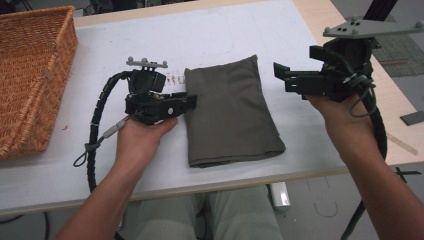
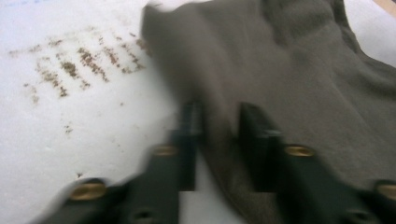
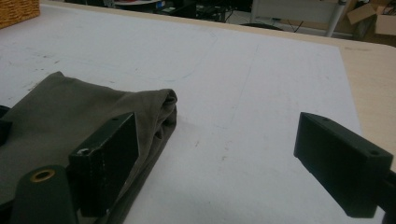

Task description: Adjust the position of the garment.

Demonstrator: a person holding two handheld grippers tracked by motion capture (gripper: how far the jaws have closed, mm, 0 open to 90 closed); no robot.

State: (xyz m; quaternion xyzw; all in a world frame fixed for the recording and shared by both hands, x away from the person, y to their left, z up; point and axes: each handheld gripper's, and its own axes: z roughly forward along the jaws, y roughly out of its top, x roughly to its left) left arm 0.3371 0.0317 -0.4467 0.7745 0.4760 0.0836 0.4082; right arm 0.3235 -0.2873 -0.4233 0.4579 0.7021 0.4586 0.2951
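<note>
A folded olive-grey cloth [image 1: 231,112] lay flat in the middle of the white desk [image 1: 210,35], well apart from the wicker basket [image 1: 30,75] at the far left. The left tongs [image 1: 189,101] sat low at the cloth's left edge, jaws drawn in on a fold of the fabric, apparently pinching it to lift or unfold that side. The right tongs [image 1: 282,76] hovered above the desk off the cloth's right edge, jaws spread wide and holding nothing, probably waiting to take the opposite side. Brown specks [image 2: 77,63] marked the desk beside the cloth.
</note>
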